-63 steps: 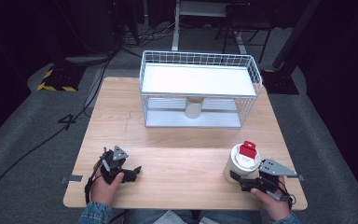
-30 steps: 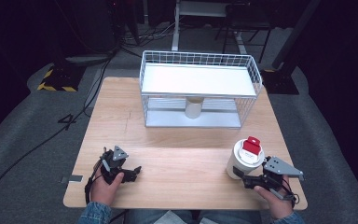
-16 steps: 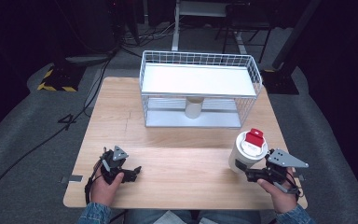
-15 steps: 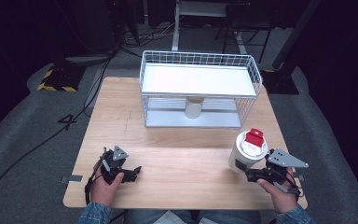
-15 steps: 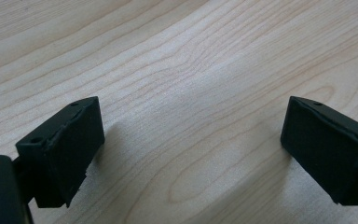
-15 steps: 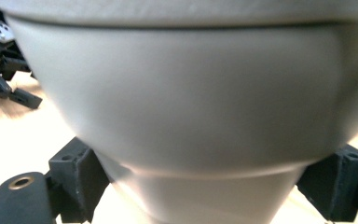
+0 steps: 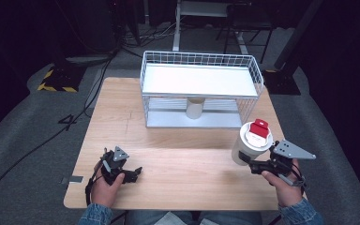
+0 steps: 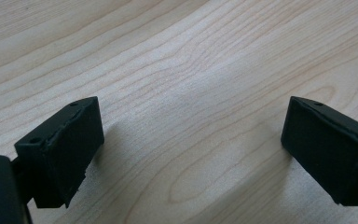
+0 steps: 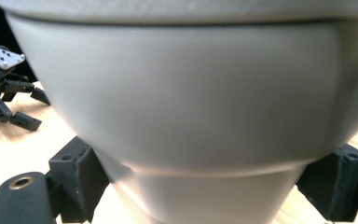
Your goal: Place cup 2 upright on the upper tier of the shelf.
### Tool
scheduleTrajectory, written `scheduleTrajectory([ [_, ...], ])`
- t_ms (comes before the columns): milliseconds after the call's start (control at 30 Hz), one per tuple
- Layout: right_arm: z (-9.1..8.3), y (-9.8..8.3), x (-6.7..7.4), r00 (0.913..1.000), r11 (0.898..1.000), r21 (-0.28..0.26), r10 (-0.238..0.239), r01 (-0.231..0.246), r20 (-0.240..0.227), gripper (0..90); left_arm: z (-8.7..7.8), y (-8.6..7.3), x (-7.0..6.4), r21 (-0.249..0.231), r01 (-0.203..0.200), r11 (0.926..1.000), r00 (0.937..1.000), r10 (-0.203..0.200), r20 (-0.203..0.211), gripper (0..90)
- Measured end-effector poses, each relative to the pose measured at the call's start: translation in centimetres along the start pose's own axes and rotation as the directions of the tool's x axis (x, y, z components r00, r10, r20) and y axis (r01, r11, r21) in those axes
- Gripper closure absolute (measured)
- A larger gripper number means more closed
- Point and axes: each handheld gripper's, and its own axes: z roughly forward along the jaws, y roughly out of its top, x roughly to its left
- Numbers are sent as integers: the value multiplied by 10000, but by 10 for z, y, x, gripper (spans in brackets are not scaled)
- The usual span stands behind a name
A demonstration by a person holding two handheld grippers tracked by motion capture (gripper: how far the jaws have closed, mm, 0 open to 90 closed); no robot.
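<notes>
A: What's seen on the tabletop (image 7: 178,140)?

B: Light wood grain, mostly. A white wire rack (image 7: 200,89) is set at the far edge, with a pale cup (image 7: 194,108) stood on the rack's lower shelf.

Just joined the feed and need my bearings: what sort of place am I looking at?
Probably a lab or recording studio, not a home. A bare wooden table stands on grey carpet, cables trail across the floor, yellow-black hazard tape marks a stand base, and the surroundings are dark. A person holds the left gripper and right gripper.
</notes>
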Motion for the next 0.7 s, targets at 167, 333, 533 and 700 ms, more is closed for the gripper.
scheduleTrajectory([
  [167,0,10,-6,9999,9998,-56,166,-166,14,141,0,0,0,18,56,10000,10000,-56,34,61],
  [333,0,21,-11,10000,10000,-89,30,-30,47,141,0,0,0,-11,60,10000,10000,-60,17,61],
  [533,3,36,-15,9999,9997,-172,-144,144,6,141,0,0,0,21,47,10000,10000,-47,19,61],
  [700,6,49,-19,9997,9994,-275,-223,224,23,141,0,0,0,13,48,10000,10000,-48,18,60],
])
